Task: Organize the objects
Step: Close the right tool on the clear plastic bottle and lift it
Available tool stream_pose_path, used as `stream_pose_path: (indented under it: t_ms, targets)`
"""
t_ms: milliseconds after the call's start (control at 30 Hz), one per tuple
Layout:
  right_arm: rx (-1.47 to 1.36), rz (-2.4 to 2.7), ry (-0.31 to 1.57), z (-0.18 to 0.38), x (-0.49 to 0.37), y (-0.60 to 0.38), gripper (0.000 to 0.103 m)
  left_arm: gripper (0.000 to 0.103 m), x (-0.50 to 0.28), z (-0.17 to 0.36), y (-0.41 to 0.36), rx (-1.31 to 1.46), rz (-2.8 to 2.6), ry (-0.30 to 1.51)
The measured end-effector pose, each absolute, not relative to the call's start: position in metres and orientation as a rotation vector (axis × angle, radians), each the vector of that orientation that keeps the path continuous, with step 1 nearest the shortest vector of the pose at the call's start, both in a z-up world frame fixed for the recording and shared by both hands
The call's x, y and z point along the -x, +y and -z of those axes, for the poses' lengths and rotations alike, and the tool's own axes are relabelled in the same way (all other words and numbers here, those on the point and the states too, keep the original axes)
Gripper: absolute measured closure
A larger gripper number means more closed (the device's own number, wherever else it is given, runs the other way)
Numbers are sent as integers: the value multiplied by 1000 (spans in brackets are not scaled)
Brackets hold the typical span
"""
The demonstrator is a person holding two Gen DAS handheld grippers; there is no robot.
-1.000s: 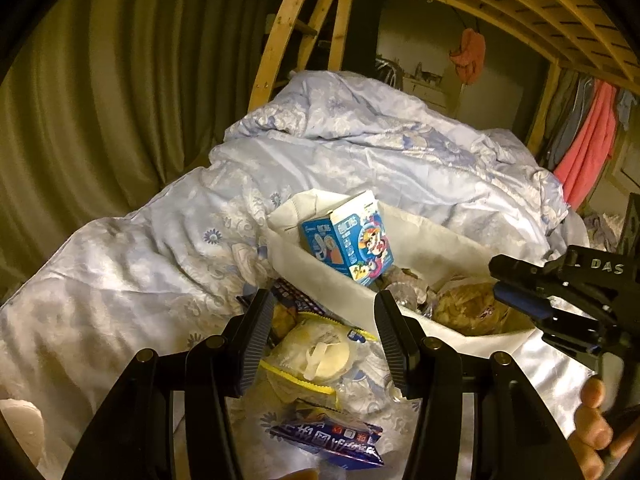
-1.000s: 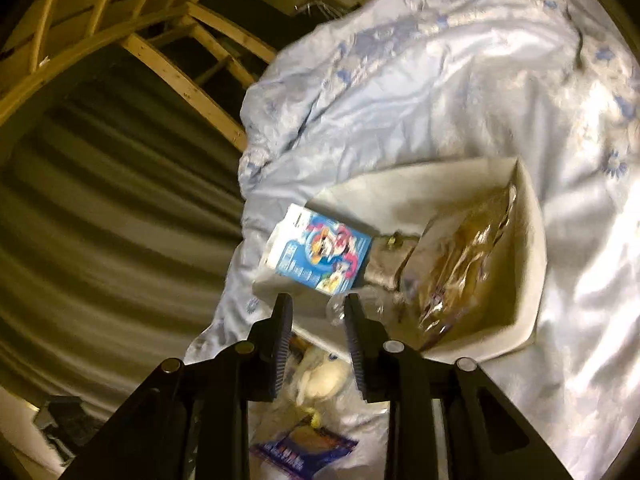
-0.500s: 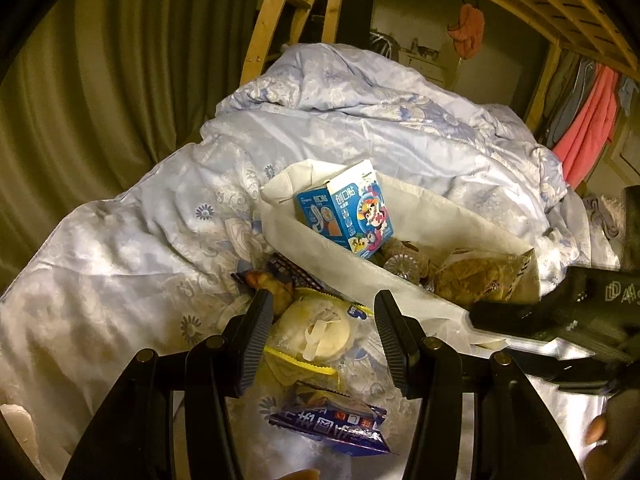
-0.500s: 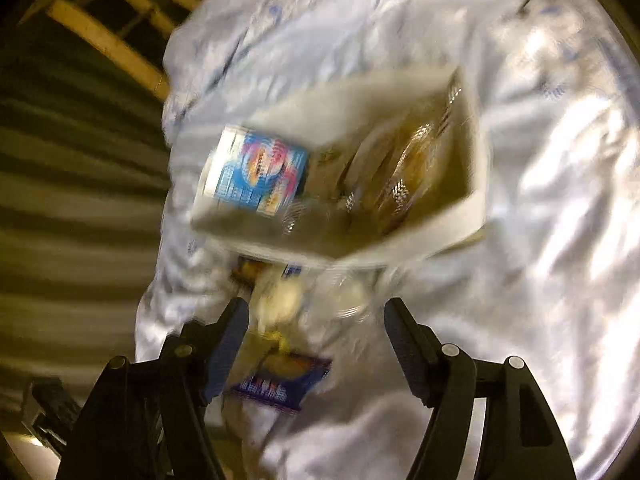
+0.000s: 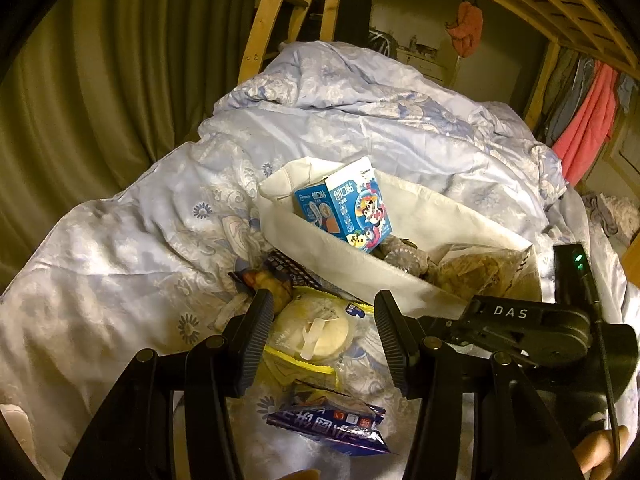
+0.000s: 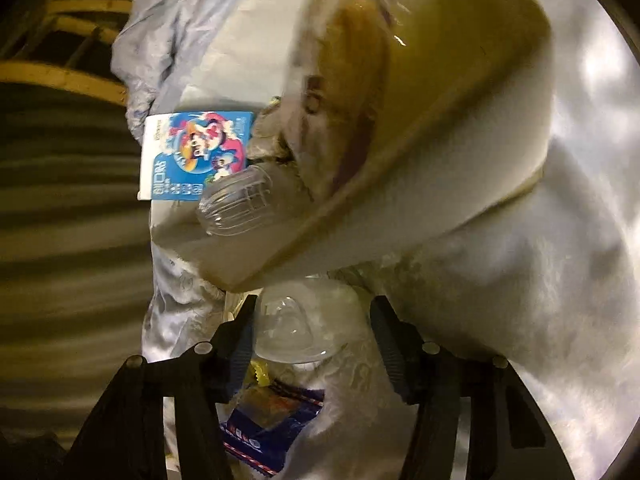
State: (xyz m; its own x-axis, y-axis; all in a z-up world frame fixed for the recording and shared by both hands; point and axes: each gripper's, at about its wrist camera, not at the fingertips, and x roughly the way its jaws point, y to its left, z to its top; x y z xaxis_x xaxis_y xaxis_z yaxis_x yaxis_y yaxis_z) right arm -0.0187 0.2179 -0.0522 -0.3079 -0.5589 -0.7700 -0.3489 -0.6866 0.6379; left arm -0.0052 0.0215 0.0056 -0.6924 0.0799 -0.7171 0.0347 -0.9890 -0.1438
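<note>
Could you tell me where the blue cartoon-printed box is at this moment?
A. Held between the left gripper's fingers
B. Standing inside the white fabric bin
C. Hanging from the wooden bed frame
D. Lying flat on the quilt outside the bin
B: the blue box stands tilted in a corner inside the white fabric bin, behind its near wall.

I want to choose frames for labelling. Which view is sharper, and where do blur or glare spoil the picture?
Left wrist view: sharp, dim yellowish light; print on the blue cartoon-printed carton is readable. Right wrist view: motion-blurred, the white fabric storage bin smeared, glare on the shiny pale-blue floral quilt; both views bend at the edges.
</note>
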Motion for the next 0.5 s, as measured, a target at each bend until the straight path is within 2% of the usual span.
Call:
stream_pose_path:
  t_ms: [233,400,500]
  targets:
    - [-1644,2183,-1023,11,7,205,50,52,3,-9,20,1176,-2864,-258]
    - [-1488,2343,-880,-31,-1,192,50,52,0,-15,17,1096,-2855,-331]
    - [-1351,2407,-862,-48,-5,191,50,52,-2,-18,19,1059,-2848,-344]
